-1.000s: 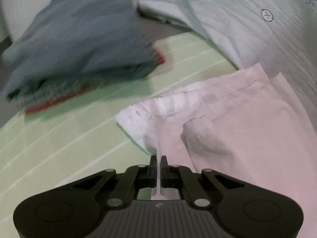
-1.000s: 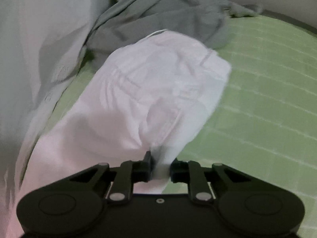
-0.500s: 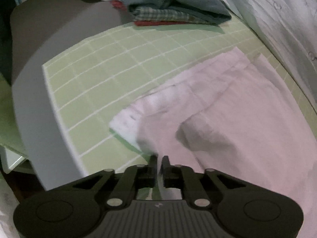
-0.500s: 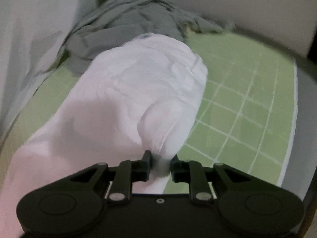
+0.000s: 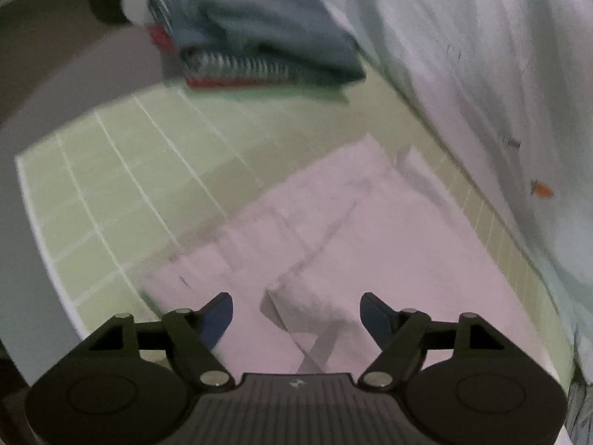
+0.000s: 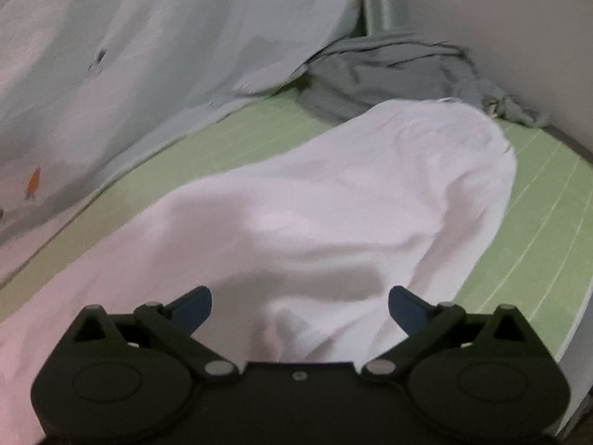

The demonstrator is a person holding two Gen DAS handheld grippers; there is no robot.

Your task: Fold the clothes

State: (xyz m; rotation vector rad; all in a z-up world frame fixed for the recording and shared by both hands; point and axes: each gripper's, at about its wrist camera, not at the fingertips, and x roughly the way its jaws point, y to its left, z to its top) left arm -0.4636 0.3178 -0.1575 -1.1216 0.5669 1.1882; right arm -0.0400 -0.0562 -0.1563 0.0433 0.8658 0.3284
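Green gridded mat (image 5: 122, 170), bearing white trousers (image 5: 370, 244) spread flat near its front edge beside the pale printed sheet (image 6: 129, 55), folded stack (image 5: 259, 48) at the far left corner, crumpled grey garment (image 6: 389, 70) at the far right. Left gripper (image 5: 296, 307) and right gripper (image 6: 300, 304) both spread wide over the trousers, grasping nothing. Judged between folds, calling for a fresh pinch on an edge; no readable writing or brand
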